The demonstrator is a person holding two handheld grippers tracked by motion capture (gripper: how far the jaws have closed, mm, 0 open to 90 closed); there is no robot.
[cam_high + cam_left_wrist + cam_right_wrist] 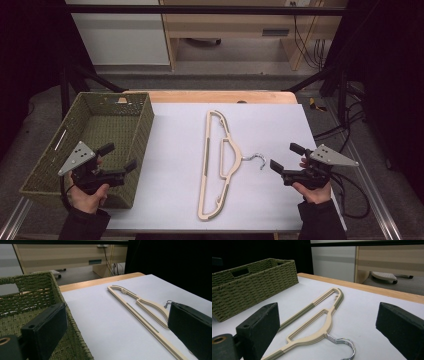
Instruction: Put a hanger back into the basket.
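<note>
- A cream hanger (216,165) lay flat mid-counter (170,170) on the white sheet, its metal hook (256,159) turned toward the right tongs (281,156)
- Both tongs stood spread and empty: the left tongs (118,157) hovered over the near right corner of a green woven basket (135,145), the right ones just beside the hook
- Nothing lay between hanger and either tongs
- In the left gripper view, one jaw hid most of the hook and the hanger's near end was cut off

Even overhead light, dark surroundings; soft, slightly blurry pictures
</note>
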